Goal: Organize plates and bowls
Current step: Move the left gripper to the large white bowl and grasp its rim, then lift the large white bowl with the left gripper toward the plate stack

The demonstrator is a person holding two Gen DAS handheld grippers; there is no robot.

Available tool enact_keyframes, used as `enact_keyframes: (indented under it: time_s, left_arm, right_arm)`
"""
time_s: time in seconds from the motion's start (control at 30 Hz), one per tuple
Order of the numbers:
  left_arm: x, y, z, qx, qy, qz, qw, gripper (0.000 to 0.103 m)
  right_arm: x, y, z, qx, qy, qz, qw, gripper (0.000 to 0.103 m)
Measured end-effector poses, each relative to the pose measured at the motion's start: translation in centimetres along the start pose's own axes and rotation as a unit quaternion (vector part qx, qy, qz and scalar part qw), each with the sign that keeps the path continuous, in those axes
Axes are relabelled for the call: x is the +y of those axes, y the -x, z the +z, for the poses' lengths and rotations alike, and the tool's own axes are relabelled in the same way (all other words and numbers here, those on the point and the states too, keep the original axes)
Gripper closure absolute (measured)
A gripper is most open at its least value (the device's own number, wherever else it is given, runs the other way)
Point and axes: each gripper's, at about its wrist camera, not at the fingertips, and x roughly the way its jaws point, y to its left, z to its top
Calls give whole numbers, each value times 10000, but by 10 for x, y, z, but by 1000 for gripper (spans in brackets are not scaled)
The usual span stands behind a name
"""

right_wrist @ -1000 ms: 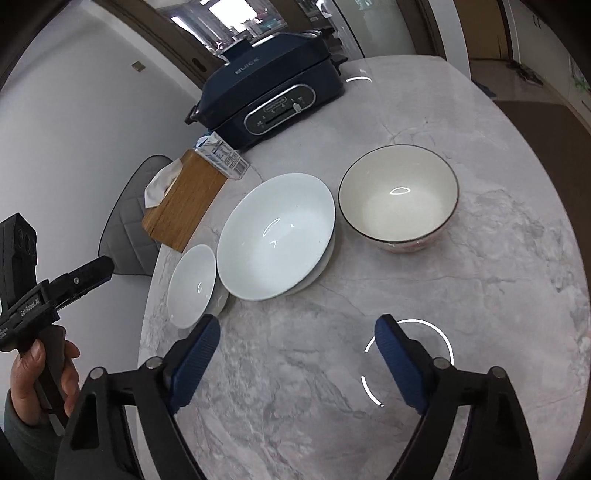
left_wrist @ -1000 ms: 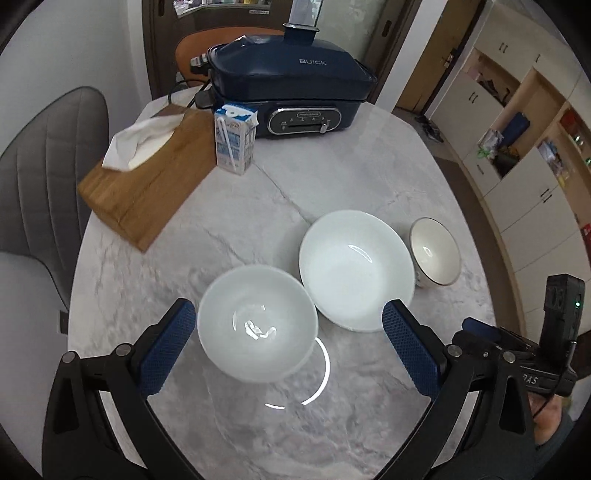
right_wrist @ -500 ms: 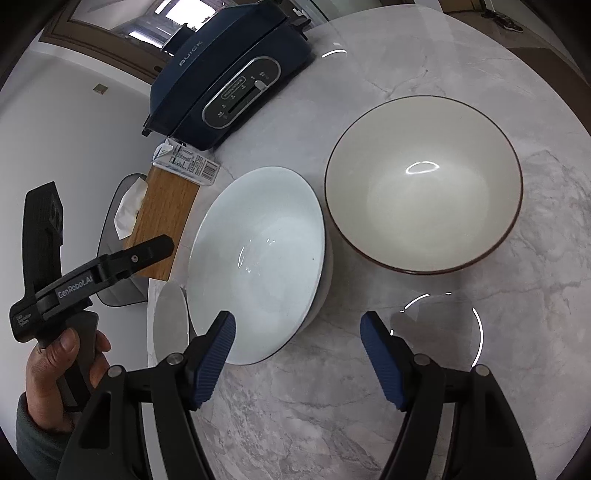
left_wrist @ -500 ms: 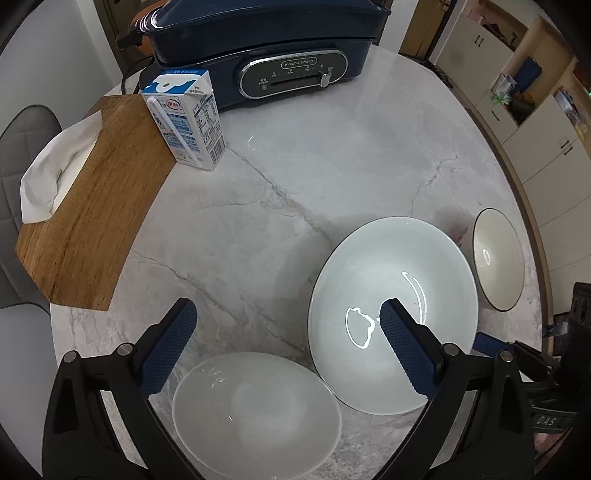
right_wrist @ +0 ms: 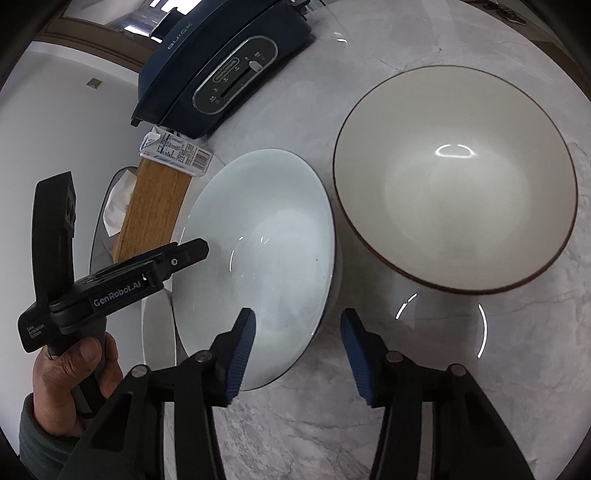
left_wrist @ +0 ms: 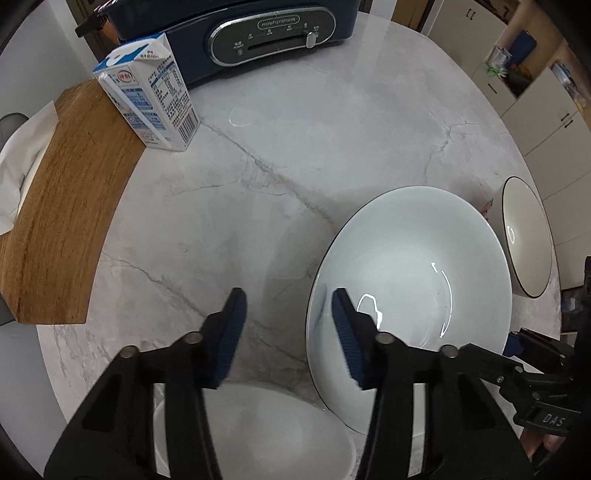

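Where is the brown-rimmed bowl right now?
The brown-rimmed bowl sits upper right in the right wrist view, on the marble table beside the large white bowl.

A grey marble table (left_wrist: 332, 129) carried a dark blue cooker (left_wrist: 258, 33) at its far edge, an oval control panel with a slider on its front. Just in front of the cooker stood a blue-and-white carton (left_wrist: 149, 94), upright, its base touching a wooden board (left_wrist: 70, 206) that lay along the table's left side. A white napkin (left_wrist: 22, 173) rested on the board's outer edge. Cream cabinets (left_wrist: 535, 85) stood beyond the table to the right.
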Motion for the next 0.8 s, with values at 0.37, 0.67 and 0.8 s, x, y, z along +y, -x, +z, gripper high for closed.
enact_keyframes:
  time_s: [0.37, 0.67, 0.8]
  left_arm:
    - [-9, -6, -5, -101, -138, -64, 9998, 92]
    - [-16, 7, -11, -183, -30, -161, 9997, 93]
    - [-12, 5, -8, -205, 1, -188, 9996, 94]
  right_arm:
    - [-7, -9, 2, 51, -186, -77, 9998, 73]
    - [-8, -7, 0, 73, -181, -187, 9996, 77]
    - [-6, -2, -2, 81, -150, -250, 9995, 78]
